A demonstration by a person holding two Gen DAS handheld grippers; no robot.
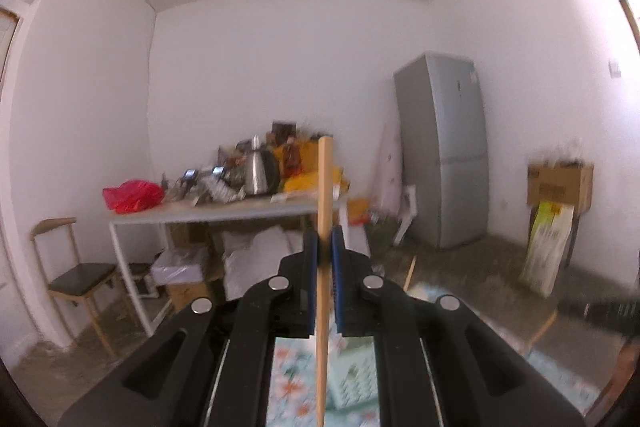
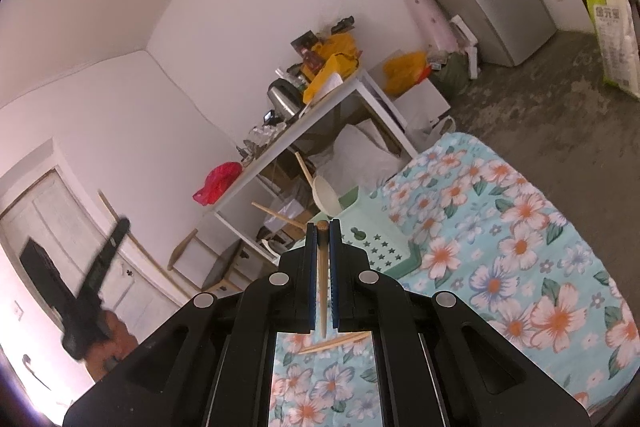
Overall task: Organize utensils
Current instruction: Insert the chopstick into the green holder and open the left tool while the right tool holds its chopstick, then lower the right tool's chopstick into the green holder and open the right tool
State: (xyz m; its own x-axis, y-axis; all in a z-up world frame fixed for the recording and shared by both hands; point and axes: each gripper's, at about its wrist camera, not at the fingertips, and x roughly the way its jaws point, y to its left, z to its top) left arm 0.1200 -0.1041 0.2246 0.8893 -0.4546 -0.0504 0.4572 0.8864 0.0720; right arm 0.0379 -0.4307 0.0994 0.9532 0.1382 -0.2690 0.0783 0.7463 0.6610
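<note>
The left tongs [image 1: 325,247] are pinching a light wooden stick [image 1: 323,267] that stands nearly upright between the blue pads [image 1: 338,283], its top rising well above the tips and its lower length running down out of view. The right tongs [image 2: 322,233] are pinching a second wooden stick [image 2: 321,283] that lies lengthwise between the pads, its round end showing just at the tips. Beneath the right tongs, another loose stick [image 2: 336,343] lies slanted on the flowered cloth [image 2: 520,247] that covers the counter. Just beyond the tips sits a pale green drainer basket [image 2: 380,247] with star-shaped holes, resting on the cloth's far edge; a cream ladle [image 2: 326,195] with a wooden handle leans up out of it, and one more stick [image 2: 276,213] pokes out to the left. Farther off stands a white side table [image 1: 224,215] heaped with clutter: a red bag [image 1: 132,195], a steel kettle [image 1: 256,171], yellow bags. A wooden chair [image 1: 76,275] stands to its left. Against the far wall stands a grey fridge [image 1: 444,151], with a cardboard box [image 1: 560,183] to its right. Below the box leans a white and green sack [image 2: 612,27] printed with Chinese characters too small to read with certainty; the box's print is blurred.
</note>
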